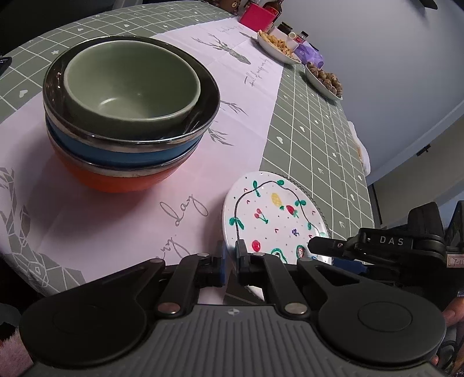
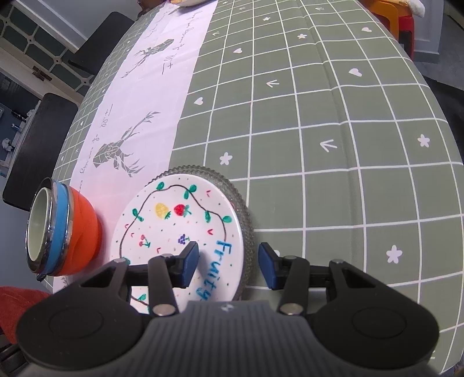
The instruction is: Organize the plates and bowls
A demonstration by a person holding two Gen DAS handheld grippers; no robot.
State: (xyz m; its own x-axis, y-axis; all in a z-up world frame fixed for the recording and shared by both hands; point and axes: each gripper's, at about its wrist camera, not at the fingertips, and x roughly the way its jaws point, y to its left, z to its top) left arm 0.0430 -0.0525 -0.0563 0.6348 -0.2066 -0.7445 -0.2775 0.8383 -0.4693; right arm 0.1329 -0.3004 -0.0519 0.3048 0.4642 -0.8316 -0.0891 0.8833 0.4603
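A white plate painted with fruit [image 1: 275, 214] [image 2: 179, 220] lies tilted on a beaded glass plate [image 2: 246, 226] on the green checked tablecloth [image 2: 319, 116]. My left gripper [image 1: 230, 256] is shut on the painted plate's near rim. My right gripper [image 2: 229, 262] stands open astride the opposite rim, one pad over the painted face, the other just outside the glass plate. One of its fingers [image 1: 322, 246] shows in the left wrist view. To the left stands a stack of bowls [image 1: 124, 130] [image 2: 66, 229]: a green bowl [image 1: 130, 84] inside a dark shiny one, over blue and orange bowls.
A white paper runner [image 1: 232, 87] with deer prints crosses the table. Two dishes of food [image 1: 278, 46] [image 1: 324, 78], bottles and a pink box [image 1: 258, 14] stand at the far end. Dark chairs [image 2: 37, 145] line the table's left side, and an orange stool [image 2: 388, 17] stands beyond it.
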